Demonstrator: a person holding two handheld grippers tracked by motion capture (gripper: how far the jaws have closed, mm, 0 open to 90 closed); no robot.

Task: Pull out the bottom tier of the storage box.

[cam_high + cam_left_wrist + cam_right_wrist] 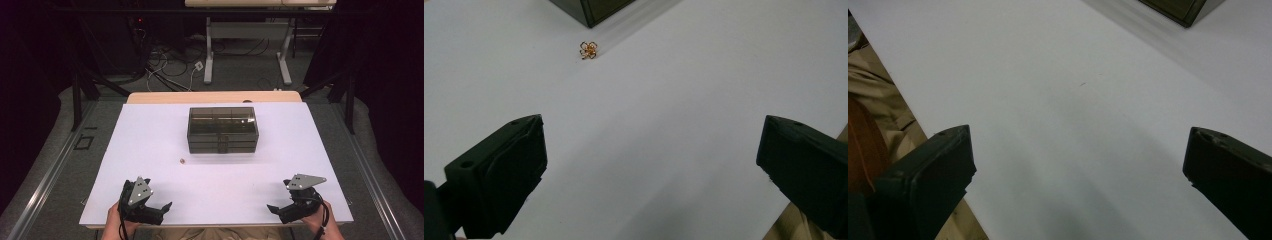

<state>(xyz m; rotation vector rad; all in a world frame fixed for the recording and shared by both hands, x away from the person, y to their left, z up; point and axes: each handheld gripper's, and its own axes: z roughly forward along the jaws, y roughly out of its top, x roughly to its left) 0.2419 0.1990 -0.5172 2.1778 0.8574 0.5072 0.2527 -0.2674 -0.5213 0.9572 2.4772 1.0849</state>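
Both tools rest low at the near edge of the counter (150, 125), well short of the box: the left gripper (161, 207) has its jaws spread wide with nothing between them, and the right gripper (274, 208) stands just as far apart and just as empty. Looking along the left gripper's jaws, the nearest thing ahead is a tiny gold ornament (588, 49), a little knot of thin wire loops around an amber bead, lying flat on the white surface just in front of the box's near left corner. From above it is only a small speck (182, 160) on the near side of the box and a little to its left. I would judge it nearly weightless, stiff enough to keep its shape but easy to bend or crush, and apt to skate across the smooth surface if nudged from one side. The best hold looks to be a gentle pinch with the jaw tips brought down on either side of it, closing slowly across the loops. The box (222, 129) is a dark, smoky translucent case with what look like two shallow drawers low on its front; it seems rigid and light, and the drawer pulls at the middle of its front would be the place to take it.
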